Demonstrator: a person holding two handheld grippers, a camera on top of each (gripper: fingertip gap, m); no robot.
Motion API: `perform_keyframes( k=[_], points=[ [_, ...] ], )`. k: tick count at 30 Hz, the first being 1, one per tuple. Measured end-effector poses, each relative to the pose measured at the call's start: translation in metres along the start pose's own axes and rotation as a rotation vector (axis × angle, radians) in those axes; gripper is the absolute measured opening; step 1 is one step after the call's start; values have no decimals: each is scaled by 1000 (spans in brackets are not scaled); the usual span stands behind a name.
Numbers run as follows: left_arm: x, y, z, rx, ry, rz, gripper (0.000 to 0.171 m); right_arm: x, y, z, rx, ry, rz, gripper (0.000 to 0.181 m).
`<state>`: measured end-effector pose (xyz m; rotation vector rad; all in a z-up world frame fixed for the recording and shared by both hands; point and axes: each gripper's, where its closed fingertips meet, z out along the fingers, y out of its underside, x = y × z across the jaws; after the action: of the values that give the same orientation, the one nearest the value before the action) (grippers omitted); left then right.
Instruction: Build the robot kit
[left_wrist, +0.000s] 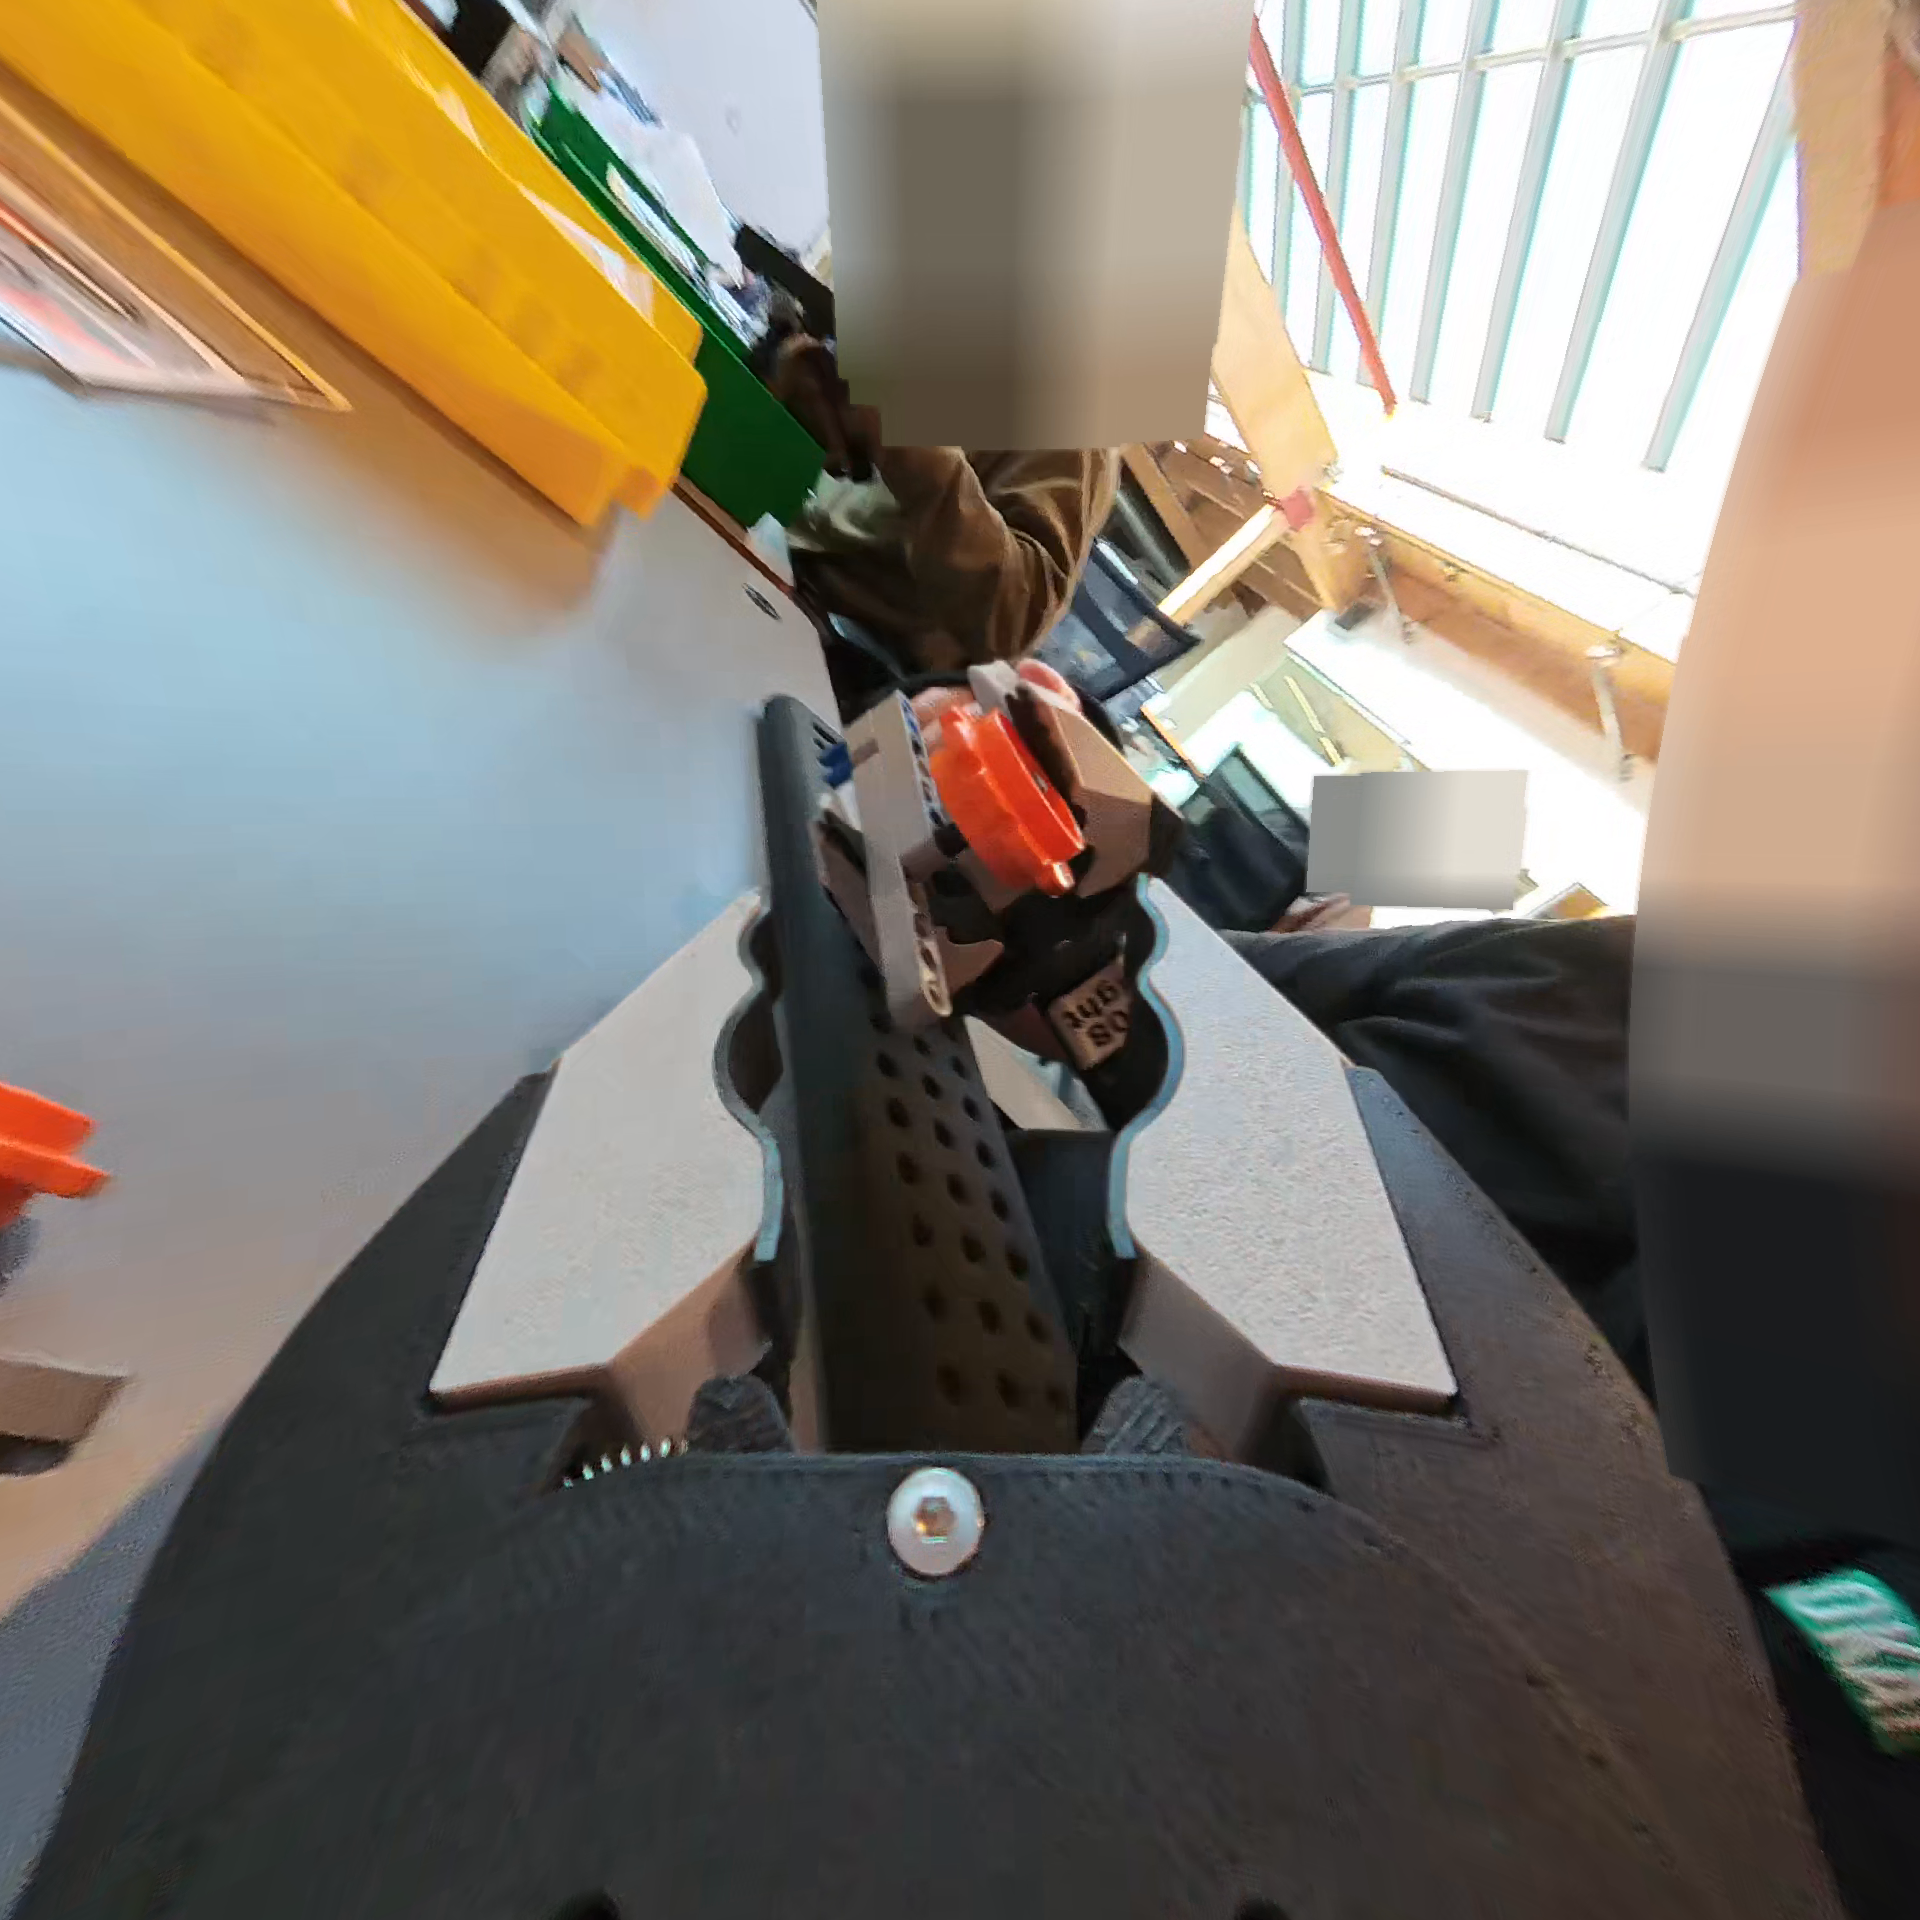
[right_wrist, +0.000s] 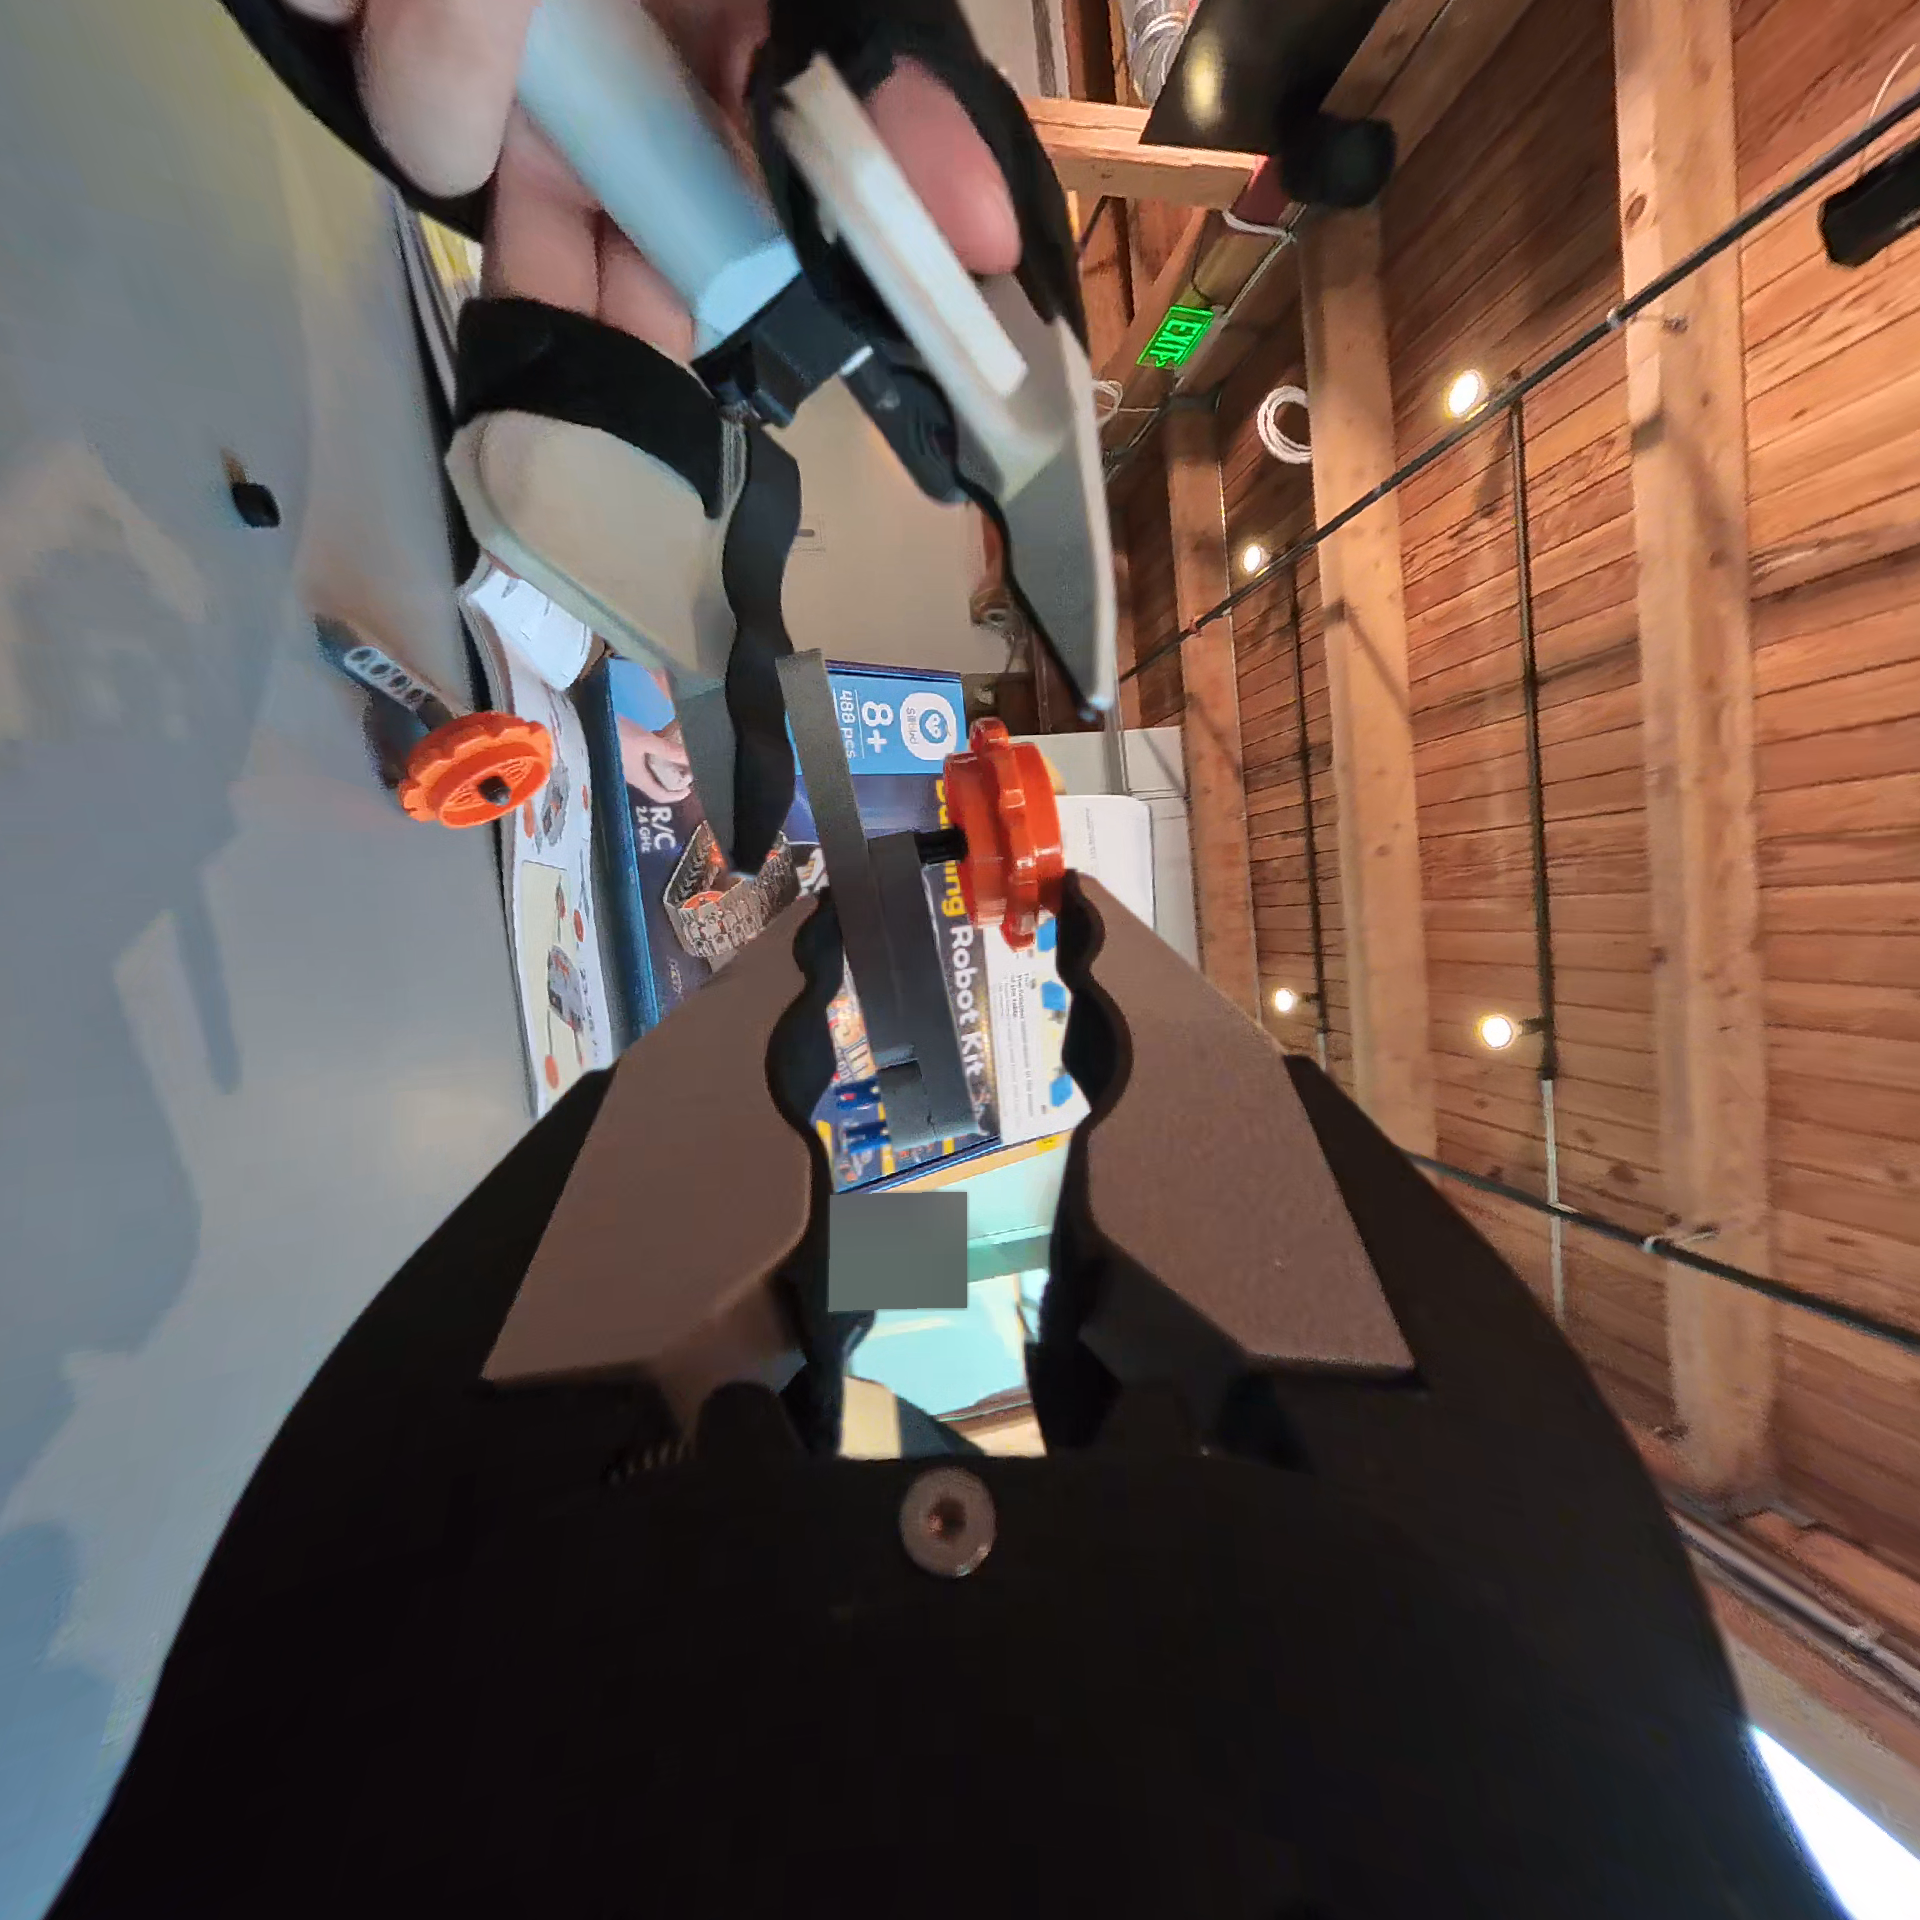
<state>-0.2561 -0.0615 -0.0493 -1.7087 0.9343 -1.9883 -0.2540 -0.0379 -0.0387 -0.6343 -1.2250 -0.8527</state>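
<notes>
My left gripper (left_wrist: 951, 914) is shut on a black perforated plate (left_wrist: 914, 1195), which runs up between its grey fingers. A grey beam (left_wrist: 894, 862) and an orange wheel (left_wrist: 1003, 810) on a short black axle are fixed to the plate's far end. My right gripper (right_wrist: 940, 899) closes across that end. One fingertip is against the plate (right_wrist: 831, 790), seen edge-on, and the other is against the orange wheel (right_wrist: 1003, 831). The right wrist view shows a gloved hand (right_wrist: 582, 239) holding the left gripper, whose fingers (right_wrist: 1049, 540) reach down from the top. The assembly is held up off the table.
A white table (left_wrist: 260, 727) carries yellow bins (left_wrist: 436, 239), a green bin (left_wrist: 748, 416) and an orange part (left_wrist: 42, 1143) at the left edge. A second orange wheel (right_wrist: 473, 769), a grey beam (right_wrist: 384, 665), a booklet (right_wrist: 551, 935) and a kit box (right_wrist: 727, 831) lie there. A person in a brown jacket (left_wrist: 956, 551) sits opposite. My two grippers' fingertips are within a few centimetres of each other.
</notes>
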Motion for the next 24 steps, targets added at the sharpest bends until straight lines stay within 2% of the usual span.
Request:
perform_keyframes(
  k=[2,4,6,8,19,24],
  points=[
    [4,3,4,-7,59,-88,64,-2,-4,0,9,11,-51,40],
    [5,0,3,22,100,-155,54,0,-8,-1,19,34,-76,40],
    [1,1,0,21,89,-148,40,-5,-7,0,12,16,-87,40],
    [0,2,0,6,72,-121,40,-5,-7,0,11,18,-86,40],
    [-27,2,-10,-32,-157,61,39,-30,8,5,-29,-167,169,43],
    [-41,8,-12,-101,-278,188,39,-45,10,-2,-14,-347,422,48]
  ],
)
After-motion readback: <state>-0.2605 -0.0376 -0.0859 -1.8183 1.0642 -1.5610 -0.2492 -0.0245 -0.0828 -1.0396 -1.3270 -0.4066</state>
